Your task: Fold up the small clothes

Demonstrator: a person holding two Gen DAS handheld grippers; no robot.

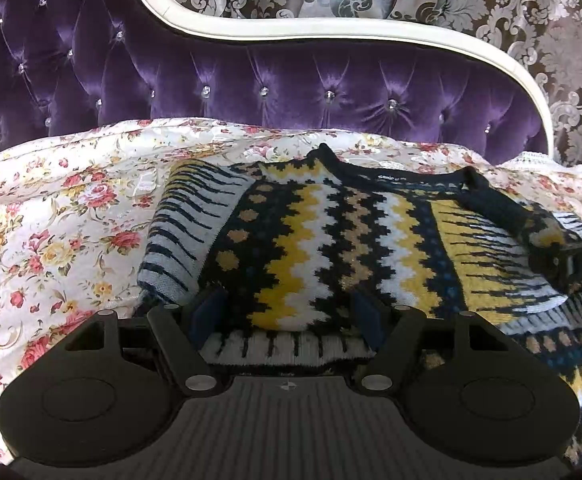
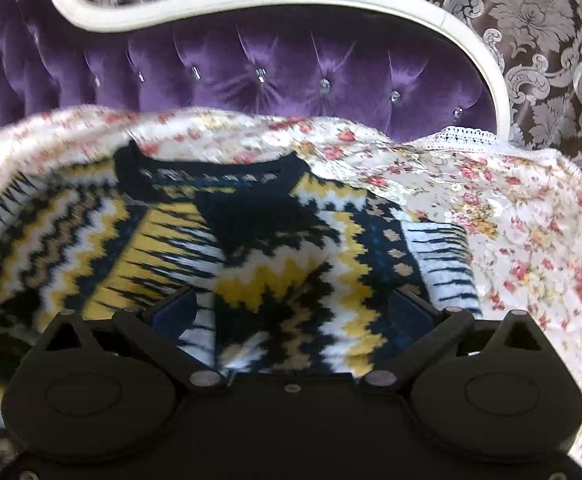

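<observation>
Both wrist cameras sit low and close over the sweater point(image 1: 331, 240) — facing the purple headboard point(image 1: 291, 80), which both views share.

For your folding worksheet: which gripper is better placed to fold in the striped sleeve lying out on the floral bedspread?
Probably the left gripper: the grey-and-black striped sleeve of the zigzag knitted sweater lies just beside its open fingers.

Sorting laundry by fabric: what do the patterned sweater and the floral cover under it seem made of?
Sweater: chunky knit, probably wool or acrylic, matte; visible stitch rows and stepped zigzags. Floral cover: smooth woven cloth with slight sheen, possibly cotton or polyester blend; printed roses, quilted-looking creases.
</observation>
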